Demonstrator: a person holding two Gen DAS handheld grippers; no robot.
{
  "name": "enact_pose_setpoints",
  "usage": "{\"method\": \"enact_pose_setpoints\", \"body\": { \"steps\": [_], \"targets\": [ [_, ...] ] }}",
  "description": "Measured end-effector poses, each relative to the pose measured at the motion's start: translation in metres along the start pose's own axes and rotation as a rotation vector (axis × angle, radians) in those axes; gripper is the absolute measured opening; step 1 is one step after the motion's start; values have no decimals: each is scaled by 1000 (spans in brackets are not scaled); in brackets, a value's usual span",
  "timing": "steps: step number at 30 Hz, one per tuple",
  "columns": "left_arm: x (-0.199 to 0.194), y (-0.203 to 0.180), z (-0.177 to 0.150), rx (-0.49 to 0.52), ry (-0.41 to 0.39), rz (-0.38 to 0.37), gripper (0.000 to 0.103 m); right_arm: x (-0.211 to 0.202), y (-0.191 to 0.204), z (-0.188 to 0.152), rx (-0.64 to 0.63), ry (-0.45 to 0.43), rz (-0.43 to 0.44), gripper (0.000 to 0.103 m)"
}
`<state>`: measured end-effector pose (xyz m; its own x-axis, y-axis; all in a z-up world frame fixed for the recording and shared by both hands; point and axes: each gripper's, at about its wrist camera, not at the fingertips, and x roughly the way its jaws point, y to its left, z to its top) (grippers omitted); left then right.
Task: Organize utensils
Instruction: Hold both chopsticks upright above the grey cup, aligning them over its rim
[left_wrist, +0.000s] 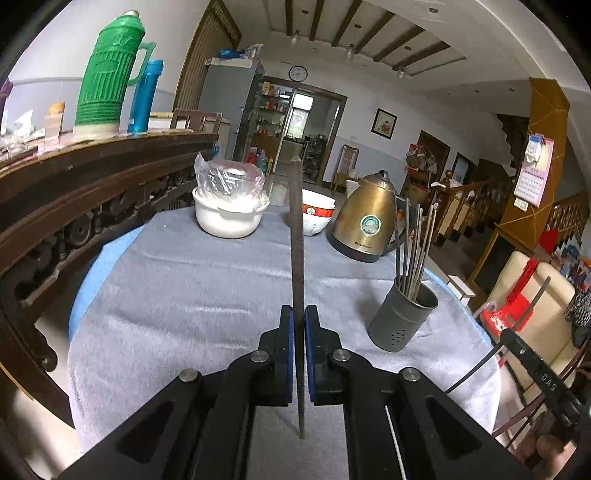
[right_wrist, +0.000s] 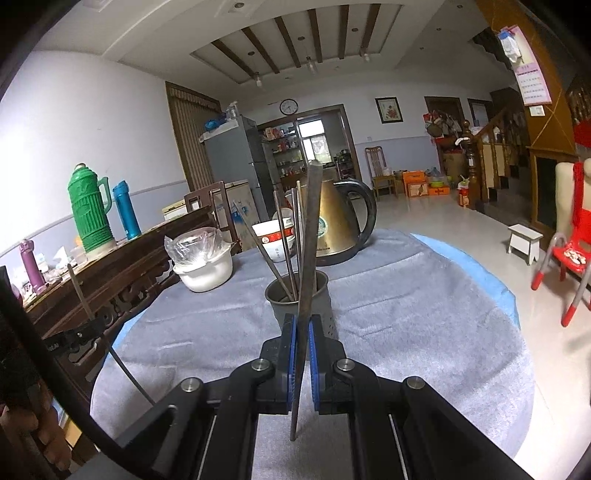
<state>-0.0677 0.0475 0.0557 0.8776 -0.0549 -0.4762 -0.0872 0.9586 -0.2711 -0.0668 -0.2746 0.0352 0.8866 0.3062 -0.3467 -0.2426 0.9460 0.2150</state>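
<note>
My left gripper (left_wrist: 299, 314) is shut on a dark metal chopstick (left_wrist: 296, 236) that stands upright between its blue pads, above the grey cloth. A grey metal utensil holder (left_wrist: 402, 314) with several chopsticks in it stands to its right. My right gripper (right_wrist: 303, 321) is shut on another dark chopstick (right_wrist: 309, 236), held upright just in front of the same holder (right_wrist: 297, 295). The left gripper with its chopstick shows at the left edge of the right wrist view (right_wrist: 79, 334).
A round table with a grey cloth (left_wrist: 192, 295) carries a white pot with a plastic bag (left_wrist: 229, 214), stacked bowls (left_wrist: 317, 214) and a brass kettle (left_wrist: 364, 225). A dark wooden sideboard (left_wrist: 74, 192) with a green thermos (left_wrist: 107, 74) stands left. Chairs stand right.
</note>
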Motion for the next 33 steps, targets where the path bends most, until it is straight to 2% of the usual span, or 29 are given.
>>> {"method": "enact_pose_setpoints", "body": {
  "steps": [9,13,23,33],
  "targets": [
    [2,5,22,-103,-6,-58,5,-1,-3,23,31,-46,29,6],
    [6,-2,34,-114,-11,-73,5,-3,-1,34,31,-68,36,6],
    [35,-28,57,-72,54,-4,5,1,6,52,11,-78,43,6],
    [44,-37,68,-57,74,7,5,7,9,67,-6,-84,38,6]
  ]
}}
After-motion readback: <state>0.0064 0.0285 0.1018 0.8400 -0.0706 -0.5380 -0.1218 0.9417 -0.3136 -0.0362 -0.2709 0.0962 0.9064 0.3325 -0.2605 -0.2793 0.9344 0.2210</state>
